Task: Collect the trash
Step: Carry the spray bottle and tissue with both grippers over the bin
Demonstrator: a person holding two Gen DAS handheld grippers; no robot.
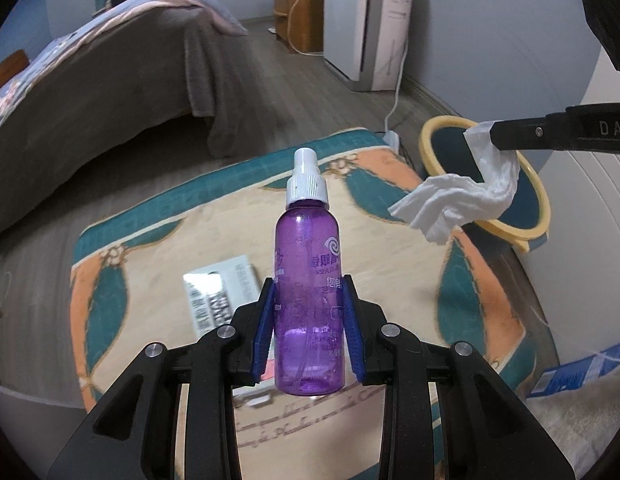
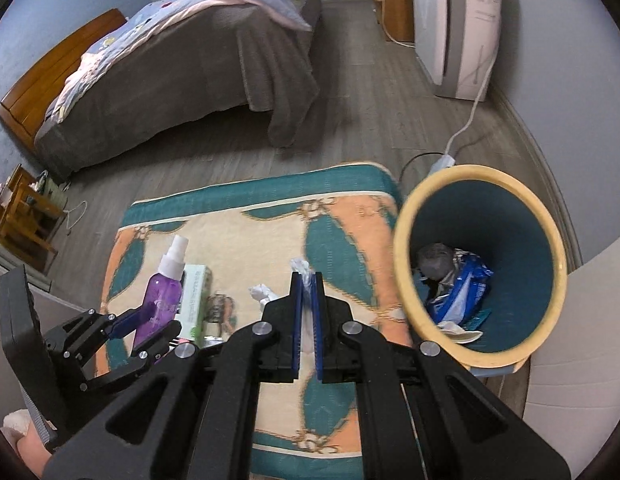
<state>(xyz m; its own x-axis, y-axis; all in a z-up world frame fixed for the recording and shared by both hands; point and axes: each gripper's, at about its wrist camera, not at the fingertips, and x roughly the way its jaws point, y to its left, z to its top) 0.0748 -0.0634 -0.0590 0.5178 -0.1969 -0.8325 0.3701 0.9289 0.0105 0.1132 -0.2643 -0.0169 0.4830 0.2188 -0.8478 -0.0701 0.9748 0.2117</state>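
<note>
Two grippers are up over the patterned mat (image 2: 350,216), and both have something. The left gripper (image 1: 309,320) has its blue pads clamped on the lower half of a purple spray bottle (image 1: 310,280), which stands upright between them, white cap on top, lifted clear of the mat. The right gripper (image 2: 306,312) has its jaws pressed nearly together, pinching a crumpled white tissue (image 1: 454,196); from the left wrist view the tissue dangles in front of the yellow-rimmed bin (image 2: 402,240). That bin stands just off the mat's right edge, with blue wrappers (image 2: 462,284) and scraps already inside. A green-and-white box (image 2: 195,296) lies on the mat near its left edge, behind the bottle.
</note>
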